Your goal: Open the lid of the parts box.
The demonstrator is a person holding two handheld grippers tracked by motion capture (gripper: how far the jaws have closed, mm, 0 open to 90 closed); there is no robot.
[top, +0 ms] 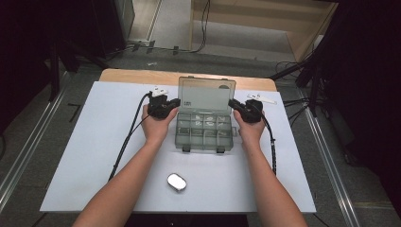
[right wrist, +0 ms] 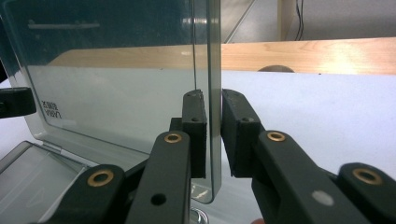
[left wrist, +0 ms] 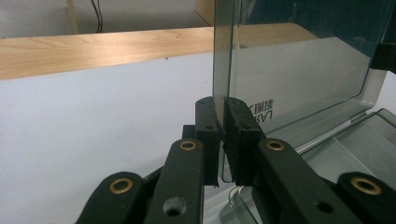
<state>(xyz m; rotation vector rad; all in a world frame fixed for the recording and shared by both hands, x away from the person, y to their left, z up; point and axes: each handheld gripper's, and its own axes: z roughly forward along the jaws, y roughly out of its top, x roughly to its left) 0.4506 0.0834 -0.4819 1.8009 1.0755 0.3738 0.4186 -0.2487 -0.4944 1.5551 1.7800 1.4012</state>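
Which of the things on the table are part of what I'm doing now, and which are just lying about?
In the job:
- organizer box, open
- its clear lid, standing upright
- left gripper, shut on the lid's side edge
- right gripper, shut on the lid's other side edge

Lying about:
- small silver oval case, near the table's front edge, apart from the box

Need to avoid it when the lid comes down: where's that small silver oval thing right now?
In the high view the silver oval thing lies on the white table near the front edge, between the person's forearms, in front of the compartment box and apart from it.
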